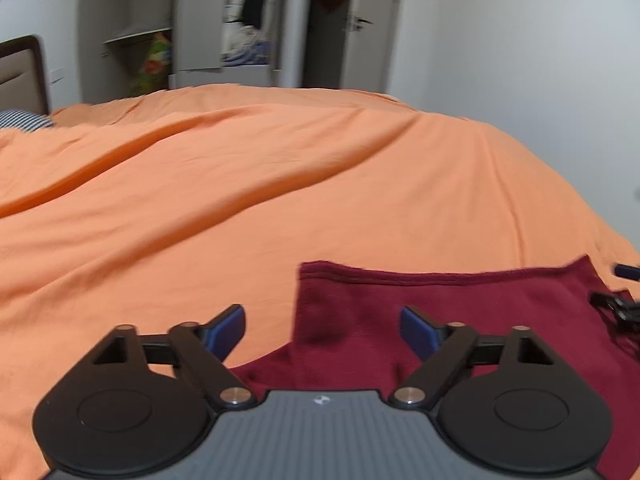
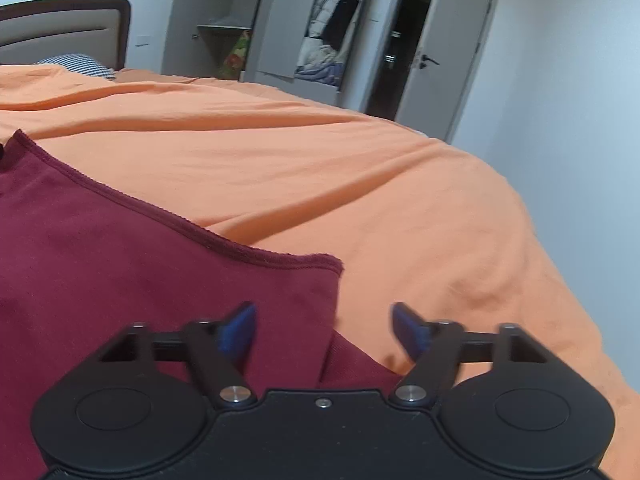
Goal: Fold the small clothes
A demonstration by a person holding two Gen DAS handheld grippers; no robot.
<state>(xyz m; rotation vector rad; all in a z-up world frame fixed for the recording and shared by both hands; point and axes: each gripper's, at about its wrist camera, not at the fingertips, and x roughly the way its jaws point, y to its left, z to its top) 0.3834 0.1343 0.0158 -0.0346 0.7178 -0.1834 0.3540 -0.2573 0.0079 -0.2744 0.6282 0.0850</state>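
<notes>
In the left wrist view, our left gripper (image 1: 322, 330) hangs with its blue pads spread wide and nothing between them. The dark red garment (image 1: 460, 320) lies flat on the orange bedspread (image 1: 240, 184), and its far left corner sits just beyond the gap in our jaws, slightly to the right of centre. The hemmed far edge runs from that corner off to the right, so the cloth's long axis lies across us, left to right. At the right border a bit of black hardware shows over the cloth, most likely our other tool, though it is too cropped to say.

In the right wrist view, our right gripper (image 2: 324, 330) is likewise spread and empty. Here the garment (image 2: 140, 264) fills the left and near part of the frame, and its far right corner lies just ahead of the jaws, a little left of centre. The stitched hem runs away to the far left. A soft fold of cloth rises between the pads near the body of the tool.

We judge each hand is nearest its own corner. The fabric looks like a soft, thin knit, smooth apart from one or two creases.
</notes>
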